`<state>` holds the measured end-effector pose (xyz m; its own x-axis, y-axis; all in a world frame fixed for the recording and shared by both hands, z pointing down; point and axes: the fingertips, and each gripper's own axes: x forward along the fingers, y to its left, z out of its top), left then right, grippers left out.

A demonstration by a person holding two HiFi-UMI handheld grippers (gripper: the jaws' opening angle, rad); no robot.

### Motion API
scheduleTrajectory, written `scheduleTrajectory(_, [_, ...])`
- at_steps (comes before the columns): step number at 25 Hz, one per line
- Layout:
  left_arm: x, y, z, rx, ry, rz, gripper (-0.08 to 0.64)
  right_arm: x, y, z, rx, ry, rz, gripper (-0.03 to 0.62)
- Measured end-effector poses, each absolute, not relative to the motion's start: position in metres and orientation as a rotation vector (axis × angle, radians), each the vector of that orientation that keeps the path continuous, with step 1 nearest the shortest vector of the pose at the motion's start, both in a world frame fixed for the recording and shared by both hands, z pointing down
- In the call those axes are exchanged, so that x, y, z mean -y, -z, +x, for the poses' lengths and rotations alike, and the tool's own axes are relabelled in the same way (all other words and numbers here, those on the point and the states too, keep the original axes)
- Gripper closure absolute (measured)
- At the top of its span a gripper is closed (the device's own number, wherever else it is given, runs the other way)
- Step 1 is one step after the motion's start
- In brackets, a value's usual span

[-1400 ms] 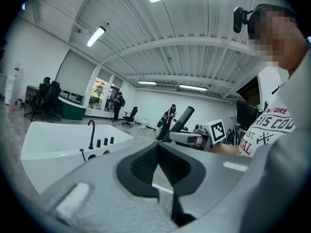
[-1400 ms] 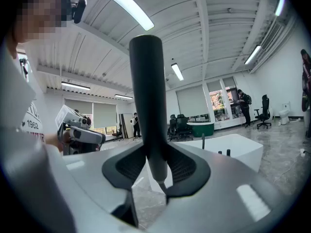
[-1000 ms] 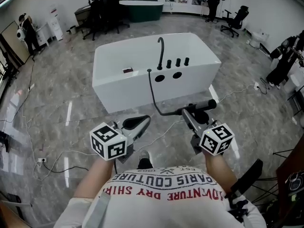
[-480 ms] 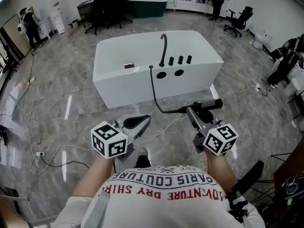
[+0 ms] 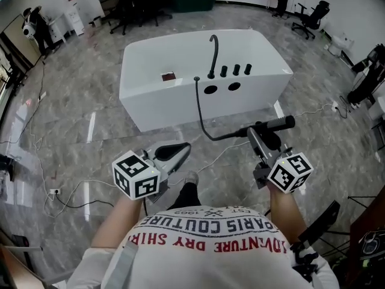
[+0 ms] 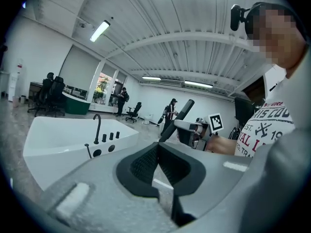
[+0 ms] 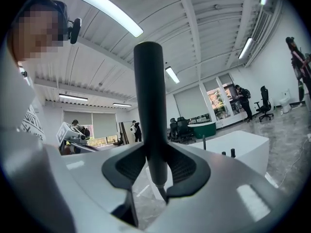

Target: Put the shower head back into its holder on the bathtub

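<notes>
Shower head sits clamped in right hand-held gripper.

Bright ceiling strip lights glare off the glossy floor; fisheye edges bend and darken.

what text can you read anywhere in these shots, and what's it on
"PARIS COUTURE": on the person's white shirt, upside down in the head view.
"VENTURE DRY SHIR": the shirt's next line, with both ends cut off.
"EST" and "1993": small shirt print, barely legible.
Red tag on the bathtub rim: too small to read.
Marker cubes: black-and-white patterns only, no words.
</notes>
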<state>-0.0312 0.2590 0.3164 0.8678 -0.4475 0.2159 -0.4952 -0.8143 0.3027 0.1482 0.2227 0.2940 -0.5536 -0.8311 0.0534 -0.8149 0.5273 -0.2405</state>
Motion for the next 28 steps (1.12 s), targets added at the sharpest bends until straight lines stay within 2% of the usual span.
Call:
scheduleTrajectory(4, [-0.218,-0.329,-0.033,0.632,-0.161,2.680,0.557,-0.176,-0.300,0.145,-2.658,0.383,-1.454,0.456])
scheduleTrajectory(14, [-0.069,-0.386,-0.030,0.463,-0.346,2.646,0.555,-0.026,-0.296,0.146,-2.592,0.437,-1.526,0.456])
scheduleTrajectory(28, [0.055,-0.443,-0.005,0.342,-0.503,2.600,0.555,0.106,-0.265,0.140,-2.530,0.426,-1.497,0.456])
